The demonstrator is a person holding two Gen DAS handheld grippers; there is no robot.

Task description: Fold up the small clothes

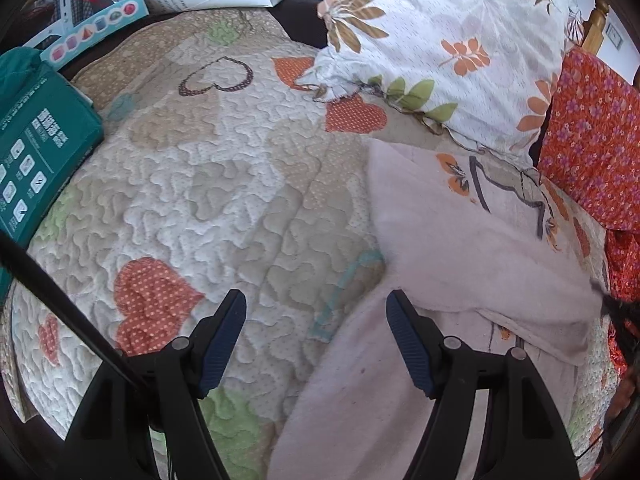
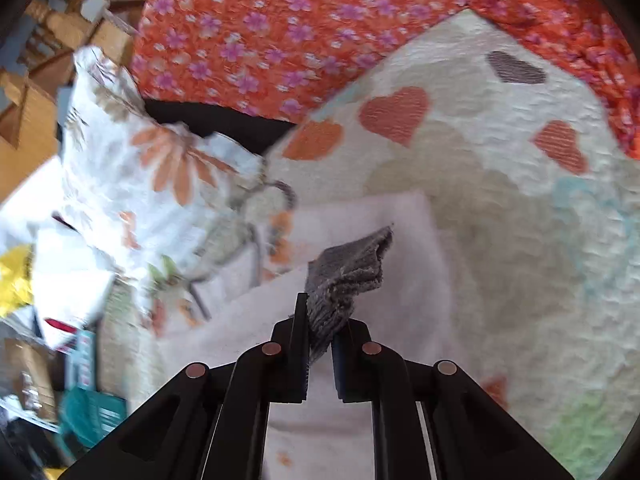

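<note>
one quilt (image 1: 224,184); one pale garment (image 1: 460,248); one grey knit piece (image 2: 352,276); one floral pillow (image 1: 448,40); one orange flowered cloth (image 1: 592,140); one teal box (image 1: 36,148); two grippers, left (image 1: 316,300) and right (image 2: 320,340).
</note>
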